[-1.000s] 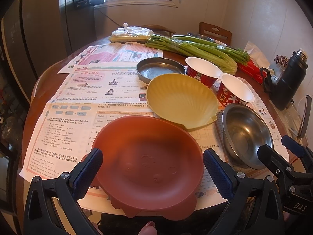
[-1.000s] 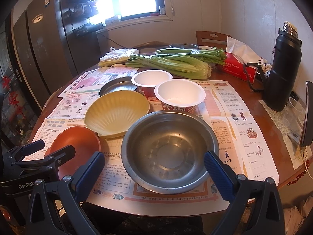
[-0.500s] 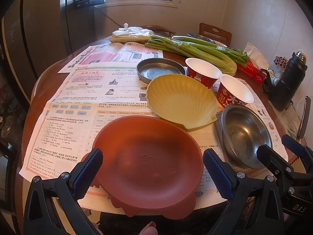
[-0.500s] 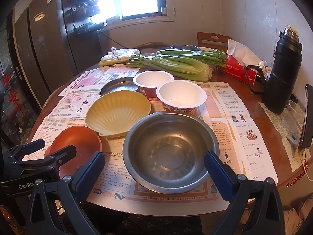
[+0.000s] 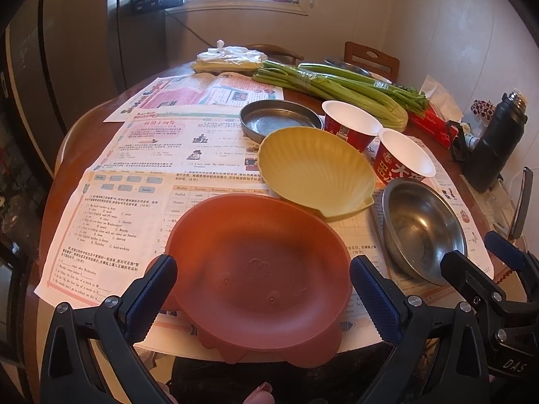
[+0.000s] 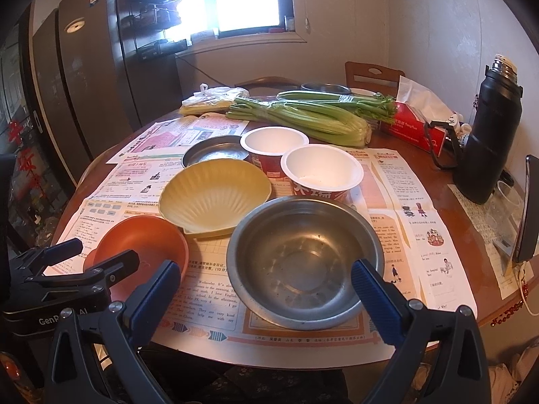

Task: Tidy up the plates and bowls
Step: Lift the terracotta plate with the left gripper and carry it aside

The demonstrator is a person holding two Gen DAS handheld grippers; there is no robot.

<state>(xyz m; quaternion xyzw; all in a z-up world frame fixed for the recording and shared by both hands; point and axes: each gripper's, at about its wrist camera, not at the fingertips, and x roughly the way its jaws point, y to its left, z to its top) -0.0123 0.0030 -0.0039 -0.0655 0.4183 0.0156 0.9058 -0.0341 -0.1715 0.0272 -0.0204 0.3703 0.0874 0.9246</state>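
Two grippers, both spread wide, gripping nothing

Left gripper (image 5: pixel 262 289) hovering over red plate (image 5: pixel 259 262), right gripper (image 6: pixel 266 289) over steel bowl (image 6: pixel 303 262), yellow shell dish (image 6: pixel 215 195) behind.

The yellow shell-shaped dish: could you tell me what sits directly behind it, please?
Behind the yellow shell-shaped dish sit a shallow steel plate and two red paper bowls. The dish covers the plate's near edge.

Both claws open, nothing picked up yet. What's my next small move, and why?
Probably ease the left claw forward and close on the near rim of the red plate. It lies nearest, framed between the open fingers, and nothing is stacked yet; the right claw faces the steel bowl.
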